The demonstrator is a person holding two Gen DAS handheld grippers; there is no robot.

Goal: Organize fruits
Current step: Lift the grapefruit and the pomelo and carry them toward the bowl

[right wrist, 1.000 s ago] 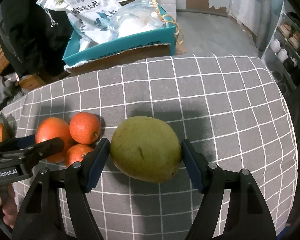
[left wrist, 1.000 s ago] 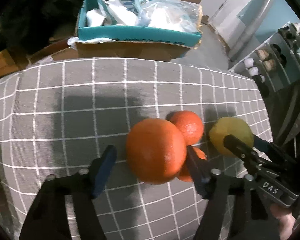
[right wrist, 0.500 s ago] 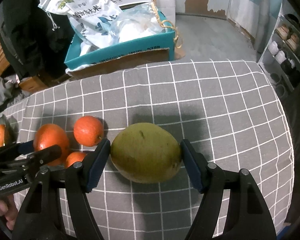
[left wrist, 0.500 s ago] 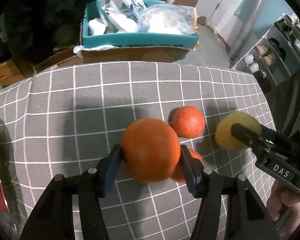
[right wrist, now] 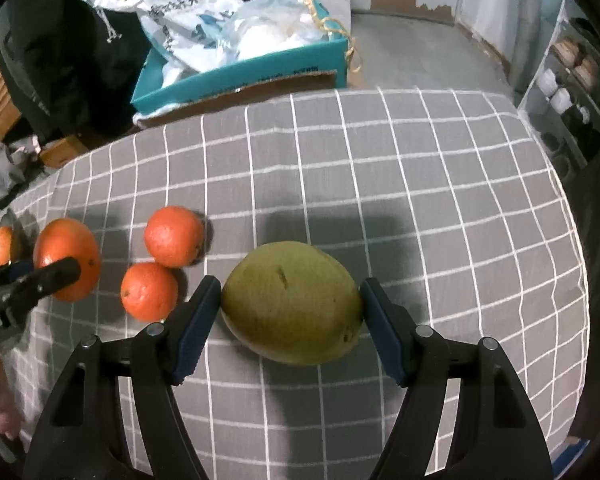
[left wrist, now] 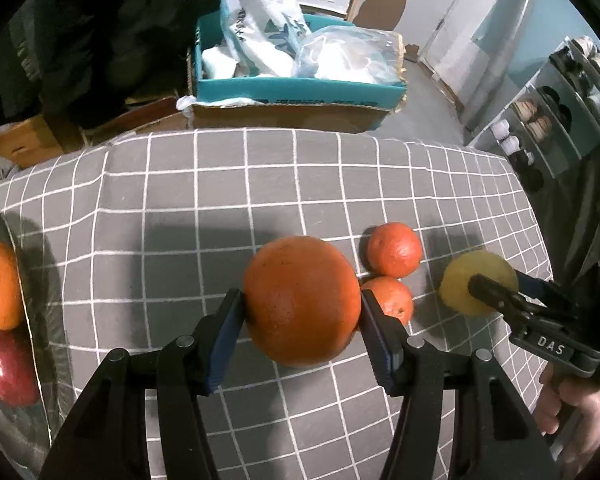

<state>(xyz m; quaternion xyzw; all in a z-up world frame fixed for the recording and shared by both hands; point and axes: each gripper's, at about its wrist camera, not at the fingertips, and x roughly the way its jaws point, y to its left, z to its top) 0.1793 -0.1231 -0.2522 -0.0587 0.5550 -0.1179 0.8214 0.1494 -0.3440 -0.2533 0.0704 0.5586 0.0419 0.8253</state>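
lettering "das" marks the right gripper [left wrist: 496, 292] clamping a pear [right wrist: 292, 304]; left gripper [left wrist: 302, 312] clamps an orange [left wrist: 302, 300].

2 tangerines [right wrist: 162, 264] lie between orange [right wrist: 67, 258] and pear [right wrist: 292, 302].

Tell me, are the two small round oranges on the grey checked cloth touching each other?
Cannot tell. In the right wrist view the upper small round orange and the lower one look edge to edge, with no plain gap or contact; the left wrist view does not settle it.

Four oranges [left wrist: 302, 300], one pear [right wrist: 292, 302], one apple [left wrist: 6, 366], perhaps another hidden on the plate [left wrist: 40, 320].
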